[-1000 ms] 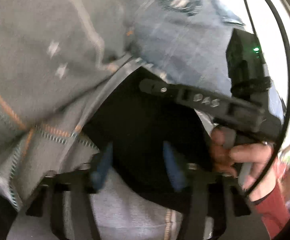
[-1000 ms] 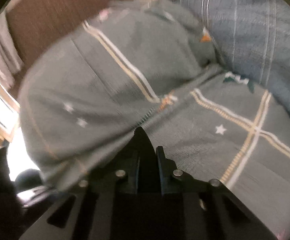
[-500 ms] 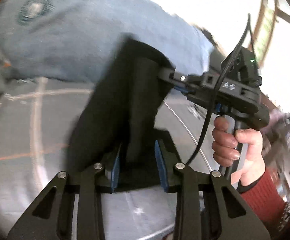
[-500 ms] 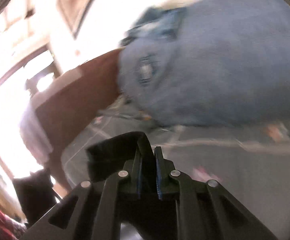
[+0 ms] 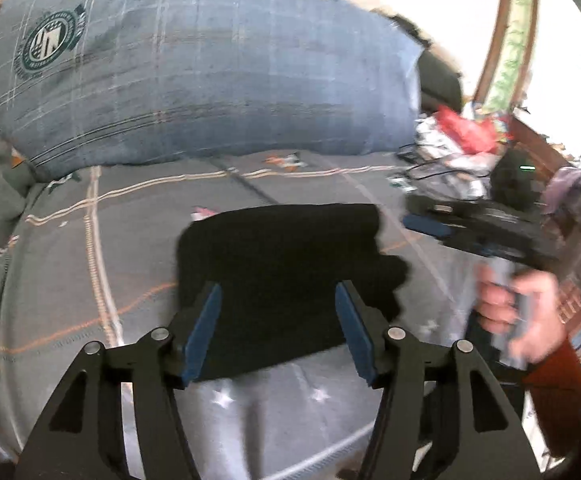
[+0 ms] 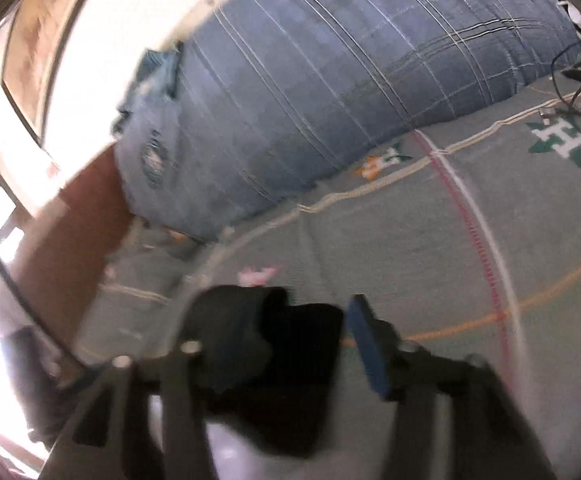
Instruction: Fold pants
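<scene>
The black pants (image 5: pixel 286 276) lie folded into a compact rectangle on the grey patterned bedspread (image 5: pixel 102 248). My left gripper (image 5: pixel 277 328) is open, its blue pads either side of the near edge of the pants, holding nothing. My right gripper (image 6: pixel 290 344) is open too, above the right end of the pants (image 6: pixel 290 364). It also shows in the left wrist view (image 5: pixel 426 226), to the right of the pants, held by a hand in a red sleeve.
A big blue plaid pillow (image 5: pixel 210 64) lies across the head of the bed, also in the right wrist view (image 6: pixel 350 72). Cables and clutter (image 5: pixel 450 148) sit at the right bed edge. A brown headboard (image 6: pixel 74 232) stands at the left.
Both grippers were shut on the pants, lifting and swinging them. Now the pants lie flat on the bed and both grippers have opened and let go.
</scene>
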`<state>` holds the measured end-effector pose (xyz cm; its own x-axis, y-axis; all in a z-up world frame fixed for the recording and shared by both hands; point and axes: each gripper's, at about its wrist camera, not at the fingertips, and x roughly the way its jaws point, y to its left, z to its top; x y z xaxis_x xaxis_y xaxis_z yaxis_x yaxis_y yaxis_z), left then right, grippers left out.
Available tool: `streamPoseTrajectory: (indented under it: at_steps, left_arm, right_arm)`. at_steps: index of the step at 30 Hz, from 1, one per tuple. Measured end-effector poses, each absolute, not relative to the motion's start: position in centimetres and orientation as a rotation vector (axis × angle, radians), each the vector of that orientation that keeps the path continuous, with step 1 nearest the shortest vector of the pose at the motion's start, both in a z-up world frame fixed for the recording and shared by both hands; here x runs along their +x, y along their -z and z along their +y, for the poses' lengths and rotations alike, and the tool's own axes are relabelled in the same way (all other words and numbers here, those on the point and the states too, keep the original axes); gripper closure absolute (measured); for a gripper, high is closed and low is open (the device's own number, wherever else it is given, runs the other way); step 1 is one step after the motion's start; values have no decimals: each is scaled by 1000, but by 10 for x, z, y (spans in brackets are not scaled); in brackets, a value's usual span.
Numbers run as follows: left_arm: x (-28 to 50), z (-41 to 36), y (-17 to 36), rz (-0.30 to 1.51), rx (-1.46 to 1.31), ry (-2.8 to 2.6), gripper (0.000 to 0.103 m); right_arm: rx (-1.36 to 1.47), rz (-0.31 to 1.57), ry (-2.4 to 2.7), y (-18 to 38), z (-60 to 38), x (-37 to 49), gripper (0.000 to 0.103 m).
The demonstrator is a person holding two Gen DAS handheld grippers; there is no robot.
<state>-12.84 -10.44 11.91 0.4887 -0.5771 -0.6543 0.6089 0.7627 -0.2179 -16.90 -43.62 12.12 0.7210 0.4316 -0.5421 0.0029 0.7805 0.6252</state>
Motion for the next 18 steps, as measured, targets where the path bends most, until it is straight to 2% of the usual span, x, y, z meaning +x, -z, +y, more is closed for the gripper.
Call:
streamPoseTrajectory:
  at_steps: [2, 5, 6, 8, 9, 13, 18]
  left_arm:
    - [-119, -108, -109, 790, 60, 684, 45]
    - [-111, -115, -93, 824, 54, 671, 45]
    - [-108, -120, -85, 846, 54, 663, 45]
    - [-105, -127, -79, 858, 57, 662, 45]
    - [-103, -132, -77, 864, 68, 658, 45]
    - [-108, -146, -81, 848, 80, 692, 41]
    - [-120, -151, -77, 844, 88, 710, 36]
  right_arm:
    - [603, 777, -280, -122, -419, -169, 39]
    - [495, 876, -251, -113, -387, -163, 39]
    - [469, 896, -256, -109, -378, -165, 44]
    - [329, 924, -263, -104, -358, -170, 96]
    - [216, 923, -249, -108, -348, -171, 96]
    - [177, 884, -278, -127, -354, -176, 96]
    - [243, 955, -240, -97, -370, -185, 94]
